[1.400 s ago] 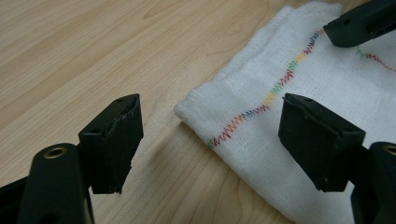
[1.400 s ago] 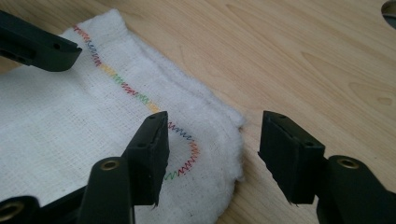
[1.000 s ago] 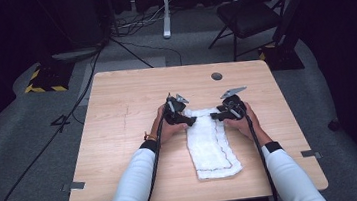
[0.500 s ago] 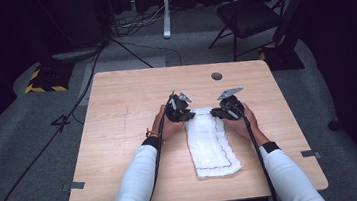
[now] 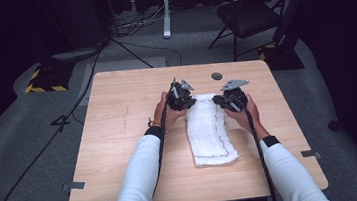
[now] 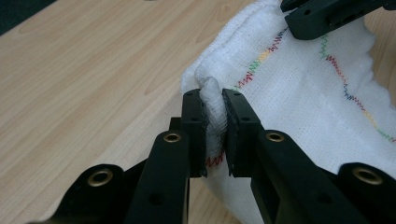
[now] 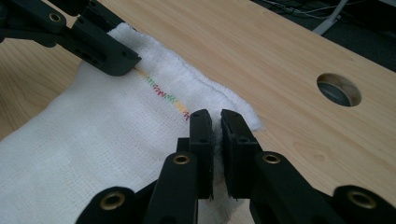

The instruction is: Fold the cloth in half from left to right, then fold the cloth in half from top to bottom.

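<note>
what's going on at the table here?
A person holds a gripper in each hand at the far end of a white cloth lying on the wooden table. The left gripper has just closed on the cloth's far left corner, with a fold of fabric bunched between its jaws. The right gripper has just closed on the far right corner. The near end of the cloth lies flat on the table.

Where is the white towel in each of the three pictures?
High view: the white towel lies mid-table, between both hands.
Left gripper view: it lies right of centre, its corner pinched by the left hand-held gripper.
Right gripper view: it lies at left and centre, its edge pinched by the right hand-held gripper.
Shared landmark: the towel's coloured zigzag stitching.
</note>
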Demonstrator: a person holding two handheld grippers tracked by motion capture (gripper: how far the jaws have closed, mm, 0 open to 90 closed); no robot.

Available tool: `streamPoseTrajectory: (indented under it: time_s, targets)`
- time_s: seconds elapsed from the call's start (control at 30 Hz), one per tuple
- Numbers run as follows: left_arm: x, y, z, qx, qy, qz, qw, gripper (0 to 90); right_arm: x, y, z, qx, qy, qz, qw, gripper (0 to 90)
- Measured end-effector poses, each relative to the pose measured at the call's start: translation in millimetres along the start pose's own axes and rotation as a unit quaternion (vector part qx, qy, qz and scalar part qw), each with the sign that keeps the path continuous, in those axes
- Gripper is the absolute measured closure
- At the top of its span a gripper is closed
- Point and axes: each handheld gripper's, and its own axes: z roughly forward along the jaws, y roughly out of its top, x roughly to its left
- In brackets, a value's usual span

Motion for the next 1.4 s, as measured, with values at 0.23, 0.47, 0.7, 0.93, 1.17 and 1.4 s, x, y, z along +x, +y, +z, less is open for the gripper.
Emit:
streamPoseTrajectory:
  time_s: [0.23, 0.47, 0.7, 0.93, 1.17, 1.4]
  targets:
    - [-4.2, 8.0, -3.3, -0.008, 0.000, 0.009, 0.9999, 80.2, -3.1, 4.1, -10.9, -0.019, -0.014, -0.008, 0.9997, 83.6]
    - [-5.8, 10.1, -5.9, -0.012, 0.004, 0.014, 0.9998, 80.2, -2.7, 5.4, -16.1, -0.025, -0.012, -0.009, 0.9996, 83.6]
    - [-10.6, 10.5, -16.6, -0.024, -0.006, 0.024, 0.9994, 80.3, -1.8, 7.2, -26.7, -0.036, -0.001, -0.015, 0.9992, 83.6]
    - [-20.3, 4.6, -27.6, -0.031, -0.025, 0.042, 0.9983, 79.5, 4.6, 2.0, -42.0, -0.040, 0.021, -0.033, 0.9984, 83.7]
    - [-33.4, -3.7, -36.2, -0.037, -0.042, 0.058, 0.9967, 79.0, 10.5, -9.4, -55.8, -0.047, 0.045, -0.037, 0.9972, 83.7]
    - [-45.1, -9.5, -49.5, -0.038, -0.055, 0.086, 0.9941, 78.8, 16.9, -17.2, -68.3, -0.056, 0.070, -0.045, 0.9950, 83.7]
